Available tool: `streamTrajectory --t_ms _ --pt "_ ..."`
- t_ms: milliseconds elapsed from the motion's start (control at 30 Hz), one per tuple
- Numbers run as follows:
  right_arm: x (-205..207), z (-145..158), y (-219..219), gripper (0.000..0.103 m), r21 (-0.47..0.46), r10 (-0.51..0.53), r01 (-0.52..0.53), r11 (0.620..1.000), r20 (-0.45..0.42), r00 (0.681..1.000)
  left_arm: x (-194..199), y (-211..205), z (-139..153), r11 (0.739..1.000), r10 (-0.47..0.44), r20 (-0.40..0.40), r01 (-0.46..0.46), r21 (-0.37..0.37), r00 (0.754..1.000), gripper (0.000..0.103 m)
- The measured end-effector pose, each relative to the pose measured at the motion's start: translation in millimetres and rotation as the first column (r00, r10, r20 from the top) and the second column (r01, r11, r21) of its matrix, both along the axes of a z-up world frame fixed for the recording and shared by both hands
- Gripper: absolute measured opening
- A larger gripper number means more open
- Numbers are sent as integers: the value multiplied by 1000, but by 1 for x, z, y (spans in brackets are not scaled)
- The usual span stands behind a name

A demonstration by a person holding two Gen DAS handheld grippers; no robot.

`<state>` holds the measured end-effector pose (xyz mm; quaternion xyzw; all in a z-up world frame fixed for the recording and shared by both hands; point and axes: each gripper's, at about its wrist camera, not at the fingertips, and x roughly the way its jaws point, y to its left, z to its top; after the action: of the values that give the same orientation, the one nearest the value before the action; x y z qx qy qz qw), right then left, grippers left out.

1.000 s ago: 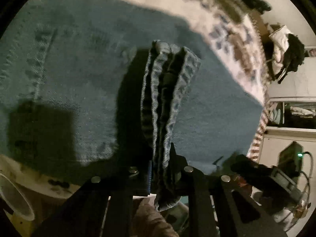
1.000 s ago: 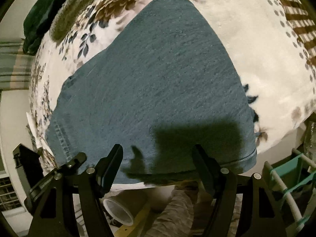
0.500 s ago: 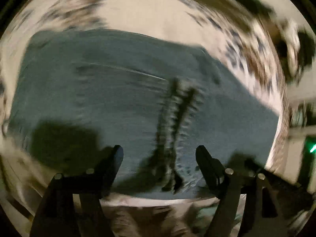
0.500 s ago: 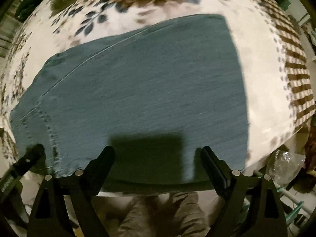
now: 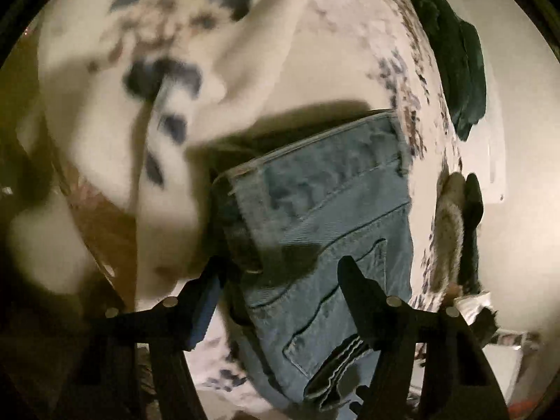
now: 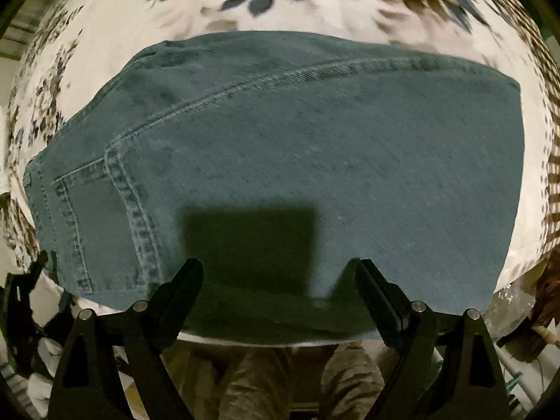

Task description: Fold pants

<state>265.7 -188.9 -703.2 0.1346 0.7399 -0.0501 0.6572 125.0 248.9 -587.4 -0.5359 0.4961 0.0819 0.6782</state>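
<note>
The left gripper (image 5: 280,276), a black two-finger tool, has its jaws spread; they opened wide within the last second and have just narrowed a little, and they press on nothing, though the waistband corner of the folded blue denim pants (image 5: 329,217) shows between and beyond them toward 12 o'clock. A back pocket with stitched edges lies at about 5 o'clock of that corner. This view is motion-blurred (fine detail is hard to read). Around the pants spreads a cream bedspread with blue and brown leaf print (image 5: 105,140), and a dark green cloth (image 5: 462,70) sits at 2 o'clock near the edge.

The right gripper (image 6: 280,276), also black, stands released with jaws far apart, having just widened, and nothing sits between the fingers. It faces down on the pants (image 6: 315,140), which lie flat as a broad folded panel, seam running from 8 toward 2 o'clock, on the leaf-print bedspread (image 6: 175,7). At 6 o'clock, a person's grey-brown trouser legs (image 6: 301,378) show below the bed edge.
</note>
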Motion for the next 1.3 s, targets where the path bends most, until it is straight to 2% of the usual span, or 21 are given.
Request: streamTrajectory --t_ms 100,200,233,267,367,433,467,533,600,633,667,700,767,833,900,1000,1100,1167,1200,1300 --pt "13 -4 9 91 13 -6 6 1000 -21 1000 -6 -5 -16 998 57 18 -56 -32 998 63" --pt "24 -5 19 91 24 -6 7 1000 -35 999 -6 -3 -13 994 106 26 -105 -38 994 63" --pt "26 -6 21 91 22 0 1 1000 -37 999 -5 -4 -4 993 120 59 -119 -25 991 59" --pt "25 -8 24 91 19 6 -5 1000 -39 999 -4 -2 3 994 109 82 -109 -5 991 50" --pt "25 -15 26 91 18 22 -21 1000 -41 999 8 -11 16 997 49 108 -55 51 993 50" --pt "25 -16 26 91 19 28 -27 999 -44 999 16 -11 4 997 13 76 -18 74 997 50" --pt "26 -17 26 91 19 29 -28 999 -46 999 17 -7 -6 998 27 47 -29 60 999 50" --pt "21 -20 25 91 21 26 -25 999 -49 998 16 4 -23 997 81 49 -81 3 996 51" --pt "18 -21 22 91 29 17 -15 999 -46 999 18 5 -24 995 102 49 -102 -6 994 51" --pt "17 -20 19 91 33 13 -12 999 -43 999 17 4 -21 994 107 52 -108 12 993 50" --pt "17 -19 16 91 35 10 -9 999 -37 999 15 2 -19 993 110 58 -112 27 992 35" --pt "17 -18 13 91 35 9 -7 999 -35 999 16 -2 -15 993 109 67 -112 47 992 31" --pt "16 -16 6 91 36 1 0 999 -31 1000 15 -9 -3 990 86 94 -96 102 992 25" --pt "12 -11 -6 91 36 -5 6 999 -20 1000 15 -17 22 981 43 124 -66 183 991 23" --pt "7 -7 -20 91 40 -11 11 999 -6 1000 13 -27 46 972 -3 157 -34 234 988 22" --pt "-3 4 -40 91 55 -30 29 998 18 999 8 -51 90 944 -113 221 35 327 969 19" --pt "-12 12 -78 91 68 -52 50 996 29 998 7 -82 127 923 -217 274 106 371 937 17" --pt "-23 19 -100 91 83 -79 77 994 31 996 11 -113 150 893 -304 296 162 421 906 16" --pt "-26 20 -105 91 87 -88 85 993 34 996 13 -134 161 868 -368 306 206 453 878 16" --pt "-44 32 -136 91 90 -113 108 990 58 992 16 -182 170 816 -478 308 286 502 823 16"
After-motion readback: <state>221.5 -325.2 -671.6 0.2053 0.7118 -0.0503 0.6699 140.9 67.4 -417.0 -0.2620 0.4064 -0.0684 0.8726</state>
